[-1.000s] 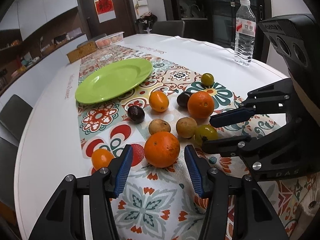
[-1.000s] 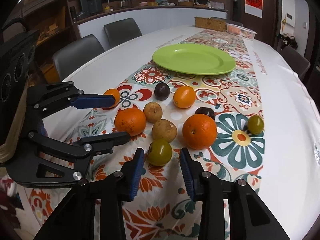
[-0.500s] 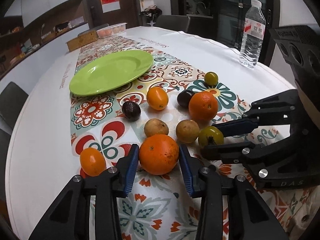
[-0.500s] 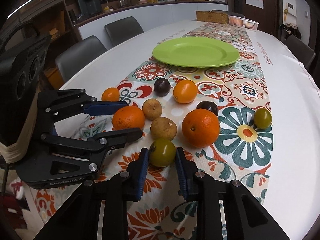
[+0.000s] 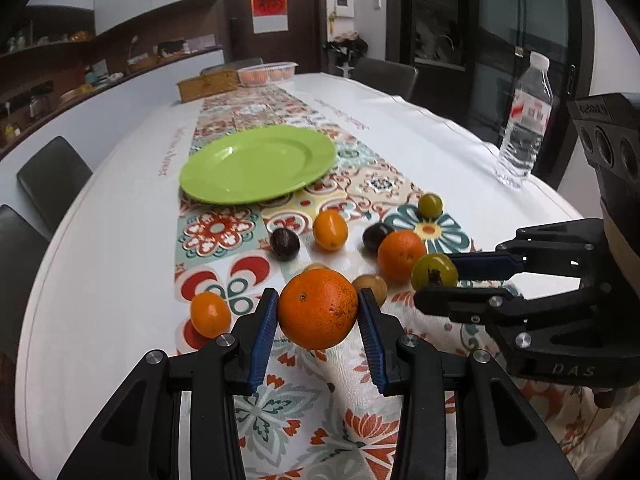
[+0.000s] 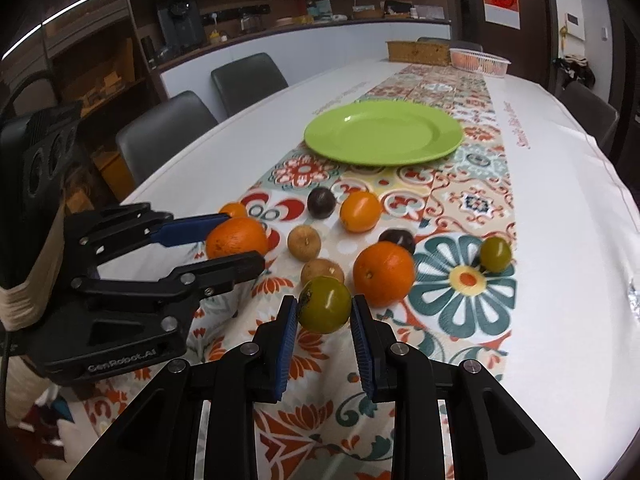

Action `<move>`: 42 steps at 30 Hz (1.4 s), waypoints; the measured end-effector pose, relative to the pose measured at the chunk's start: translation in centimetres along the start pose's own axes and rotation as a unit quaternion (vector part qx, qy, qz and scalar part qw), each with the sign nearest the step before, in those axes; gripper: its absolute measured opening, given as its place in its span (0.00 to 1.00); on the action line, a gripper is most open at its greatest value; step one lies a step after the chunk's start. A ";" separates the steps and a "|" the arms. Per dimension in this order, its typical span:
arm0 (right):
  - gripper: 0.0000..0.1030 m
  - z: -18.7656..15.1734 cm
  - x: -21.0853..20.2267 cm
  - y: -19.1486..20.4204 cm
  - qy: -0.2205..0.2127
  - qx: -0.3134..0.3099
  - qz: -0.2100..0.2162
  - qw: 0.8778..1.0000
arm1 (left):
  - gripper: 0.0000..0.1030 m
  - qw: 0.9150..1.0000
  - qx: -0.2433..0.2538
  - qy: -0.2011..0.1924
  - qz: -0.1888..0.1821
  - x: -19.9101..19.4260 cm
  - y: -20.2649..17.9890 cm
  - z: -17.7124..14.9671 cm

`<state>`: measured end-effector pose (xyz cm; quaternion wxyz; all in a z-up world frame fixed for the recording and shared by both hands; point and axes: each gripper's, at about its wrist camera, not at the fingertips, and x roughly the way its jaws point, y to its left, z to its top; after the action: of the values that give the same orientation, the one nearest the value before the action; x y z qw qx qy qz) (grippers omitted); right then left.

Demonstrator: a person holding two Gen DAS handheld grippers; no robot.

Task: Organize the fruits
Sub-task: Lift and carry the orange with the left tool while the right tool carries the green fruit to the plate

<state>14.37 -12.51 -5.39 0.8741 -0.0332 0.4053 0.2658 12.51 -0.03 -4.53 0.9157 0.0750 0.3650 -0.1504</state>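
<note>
Dining table (image 5: 120,240), patterned runner: green plate (image 5: 256,164) bare. Left gripper (image 5: 316,320) fingers clamp large orange (image 5: 318,308); right gripper (image 6: 324,320) holds green fruit (image 6: 325,304), seemingly lifted. Nine fruits remain mid-table.

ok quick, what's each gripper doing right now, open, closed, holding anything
Left gripper: closed on the large orange, which looks lifted off the table runner.
Right gripper: closed on the green fruit, also apparently lifted.
</note>
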 end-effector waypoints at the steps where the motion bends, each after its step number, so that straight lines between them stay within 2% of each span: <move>1: 0.28 0.2 -0.3 -0.1 -0.004 0.001 0.000 1.000 | 0.38 1.000 -0.003 -0.003 0.003 -0.2 0.0 0.2; 15: 0.28 4.4 -2.5 -1.1 -0.060 -0.004 -0.011 0.998 | 0.38 0.996 -0.046 -0.048 0.051 -1.8 0.7 4.2; 20: 0.28 6.3 -2.3 -1.9 -0.070 0.000 -0.009 0.998 | 0.38 0.995 -0.062 -0.050 0.052 -1.2 1.4 6.0; 30: 0.28 10.8 -0.4 -3.5 -0.070 0.000 -0.015 0.997 | 0.38 0.994 -0.080 -0.048 0.049 0.5 3.6 9.1; 37: 0.28 13.3 2.1 -4.3 -0.054 -0.004 -0.022 0.998 | 0.38 0.995 -0.082 -0.028 0.048 2.9 5.0 10.9; 42: 0.28 15.0 4.4 -4.9 -0.031 -0.012 -0.021 0.999 | 0.38 0.994 -0.105 -0.005 0.035 5.4 6.9 11.7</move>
<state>29.50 -10.70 0.63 0.8912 -0.0436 0.3742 0.2527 26.04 2.39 0.38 0.9252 -0.0093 0.3710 -0.0794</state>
